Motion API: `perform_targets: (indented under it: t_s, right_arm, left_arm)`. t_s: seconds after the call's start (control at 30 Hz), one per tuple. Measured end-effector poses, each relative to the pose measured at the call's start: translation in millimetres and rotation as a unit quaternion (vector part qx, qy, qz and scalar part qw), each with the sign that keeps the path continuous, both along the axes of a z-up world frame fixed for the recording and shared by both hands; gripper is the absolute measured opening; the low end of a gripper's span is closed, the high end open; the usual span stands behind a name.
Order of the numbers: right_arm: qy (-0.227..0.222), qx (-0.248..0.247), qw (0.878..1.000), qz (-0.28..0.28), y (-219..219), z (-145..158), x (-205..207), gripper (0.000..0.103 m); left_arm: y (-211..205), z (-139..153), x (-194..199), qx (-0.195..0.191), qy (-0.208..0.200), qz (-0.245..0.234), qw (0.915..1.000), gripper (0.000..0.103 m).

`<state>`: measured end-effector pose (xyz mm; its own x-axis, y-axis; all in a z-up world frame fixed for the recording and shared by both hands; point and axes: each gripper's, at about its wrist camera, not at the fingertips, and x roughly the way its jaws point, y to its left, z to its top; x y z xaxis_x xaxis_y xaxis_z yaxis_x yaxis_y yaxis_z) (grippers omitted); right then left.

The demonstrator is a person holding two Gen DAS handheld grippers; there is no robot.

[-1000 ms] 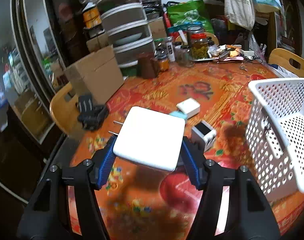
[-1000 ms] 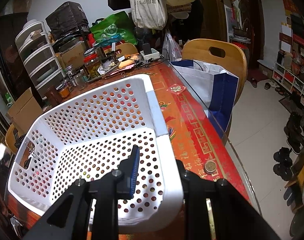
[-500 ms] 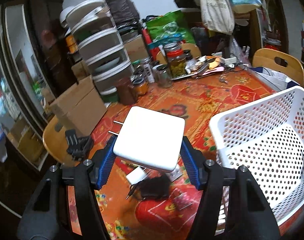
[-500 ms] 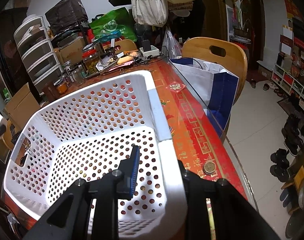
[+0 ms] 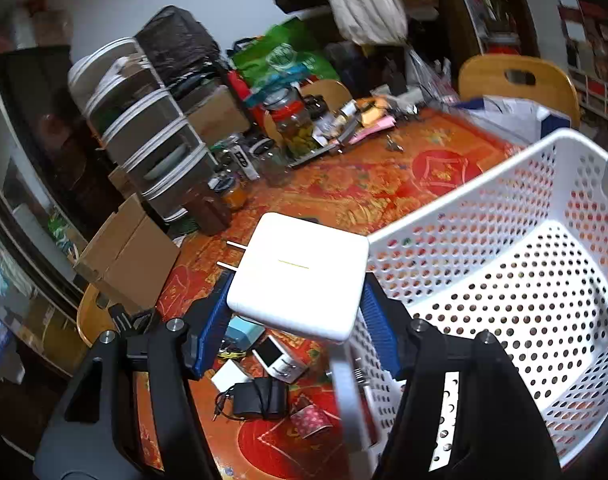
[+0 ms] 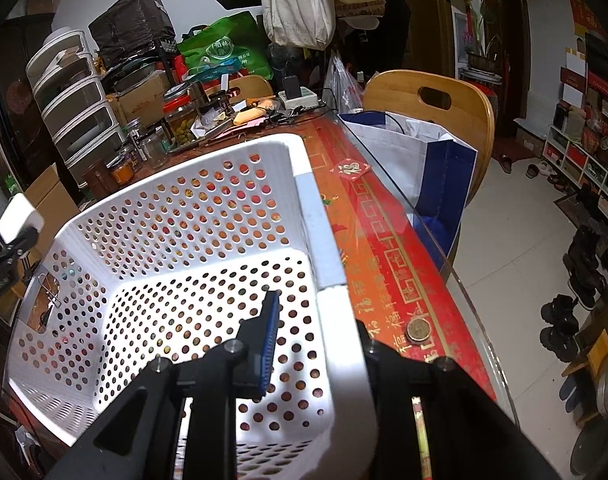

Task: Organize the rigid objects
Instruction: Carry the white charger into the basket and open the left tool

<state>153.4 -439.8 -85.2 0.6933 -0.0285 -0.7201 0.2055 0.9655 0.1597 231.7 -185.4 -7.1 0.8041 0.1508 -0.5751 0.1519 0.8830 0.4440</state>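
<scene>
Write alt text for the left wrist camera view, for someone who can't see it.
The left claw grips a flat white charger, prongs pointing left, held above the red patterned table beside the rim of a white perforated basket. Below it lie a black adapter and other small gadgets; jars, drawers and boxes crowd the far edge.

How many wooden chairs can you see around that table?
3: one chair at the right edge behind the shopping bag, one at the far end, one on the left. Others may be hidden.
</scene>
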Motion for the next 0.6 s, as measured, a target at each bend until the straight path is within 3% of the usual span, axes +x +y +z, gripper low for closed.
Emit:
perform_targets:
  t_s: [0.17,0.33,0.6]
  right_arm:
    - [-0.001,0.002,1.000,0.002,-1.1,0.1,0.9,0.022]
    - [0.002,0.002,1.000,-0.001,-5.5,-0.2,2.6,0.022]
    - [0.002,0.005,1.000,-0.003,-6.6,0.1,-0.9,0.022]
  left_arm:
    - [-34.1,-21.5,10.5,0.050,0.045,-0.038,0.9970,0.060]
    - [-70.2,-50.1,24.3,0.115,0.118,-0.071,0.9838,0.060]
    - [-78.8,-81.9,38.7,0.157,0.196,-0.079,0.9648,0.061]
